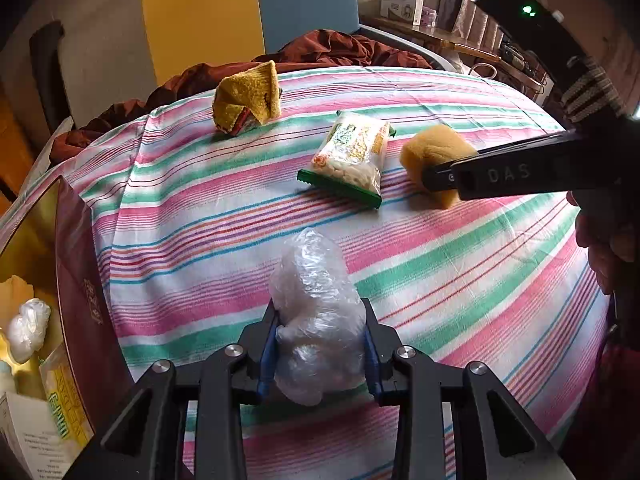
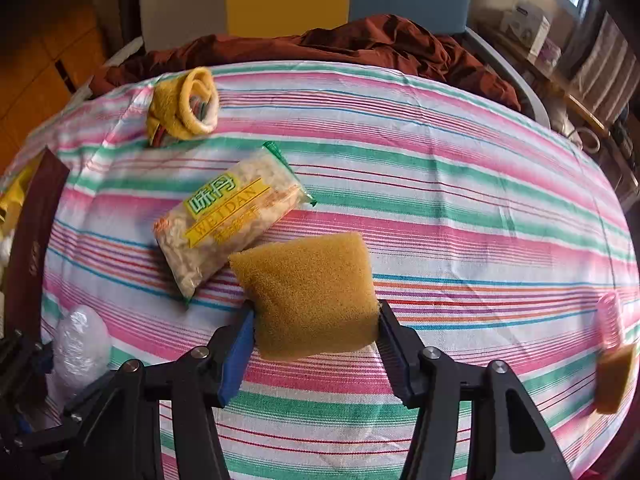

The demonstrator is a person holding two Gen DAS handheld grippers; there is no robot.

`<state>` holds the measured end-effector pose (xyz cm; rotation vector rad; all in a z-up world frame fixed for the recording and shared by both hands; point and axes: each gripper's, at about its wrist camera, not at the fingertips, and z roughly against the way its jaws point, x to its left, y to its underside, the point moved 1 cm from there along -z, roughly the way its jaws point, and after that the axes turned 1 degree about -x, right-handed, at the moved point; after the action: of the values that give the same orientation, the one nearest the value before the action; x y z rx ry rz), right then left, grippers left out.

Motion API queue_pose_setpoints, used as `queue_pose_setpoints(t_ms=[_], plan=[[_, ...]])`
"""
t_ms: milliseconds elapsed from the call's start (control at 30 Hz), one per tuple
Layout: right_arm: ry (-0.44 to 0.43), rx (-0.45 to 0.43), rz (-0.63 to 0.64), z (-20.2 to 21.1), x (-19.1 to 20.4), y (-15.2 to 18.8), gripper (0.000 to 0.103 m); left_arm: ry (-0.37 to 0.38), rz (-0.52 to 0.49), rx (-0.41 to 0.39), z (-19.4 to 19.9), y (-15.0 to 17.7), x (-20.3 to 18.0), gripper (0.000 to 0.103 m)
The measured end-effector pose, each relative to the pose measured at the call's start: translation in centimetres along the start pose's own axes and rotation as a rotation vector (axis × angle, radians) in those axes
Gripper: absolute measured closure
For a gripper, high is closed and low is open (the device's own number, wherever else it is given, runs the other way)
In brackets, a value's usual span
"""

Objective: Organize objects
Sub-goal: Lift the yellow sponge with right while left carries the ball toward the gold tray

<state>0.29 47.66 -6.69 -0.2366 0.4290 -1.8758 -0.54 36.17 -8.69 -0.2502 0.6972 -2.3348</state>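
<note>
So the crumpled plastic bag (image 1: 316, 320) is pinched in the left tongs (image 1: 320, 344), just above the striped sheet (image 1: 460, 264) on the bed. Right tongs (image 2: 316, 332) are squeezing the yellow sponge (image 2: 308, 292), right next to the snack packet (image 2: 228, 220). Rolled yellow towel (image 2: 184, 106) sits further back, and the maroon box (image 1: 80, 280) is off to the left.

Both wrist views low, forward over striped cloth (image 1: 440, 280) (shared), close.
</note>
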Motion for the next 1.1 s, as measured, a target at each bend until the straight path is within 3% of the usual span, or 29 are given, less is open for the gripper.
queue_pose_setpoints(t_ms=[233, 700, 1100], plan=[[-0.001, 0.001, 0.001, 0.0, 0.0, 0.4, 0.045, 0.027, -0.004, -0.027, 2.2, 1.8, -0.3, 0.067], [0.060, 0.004, 0.046, -0.2, 0.7, 0.7, 0.045, 0.031, 0.000, -0.172, 8.6, 2.2, 0.4, 0.067], [0.054, 0.039, 0.026, 0.5, 1.5, 1.4, 0.047, 0.022, 0.077, -0.239, 12.3, 2.9, 3.9, 0.067]])
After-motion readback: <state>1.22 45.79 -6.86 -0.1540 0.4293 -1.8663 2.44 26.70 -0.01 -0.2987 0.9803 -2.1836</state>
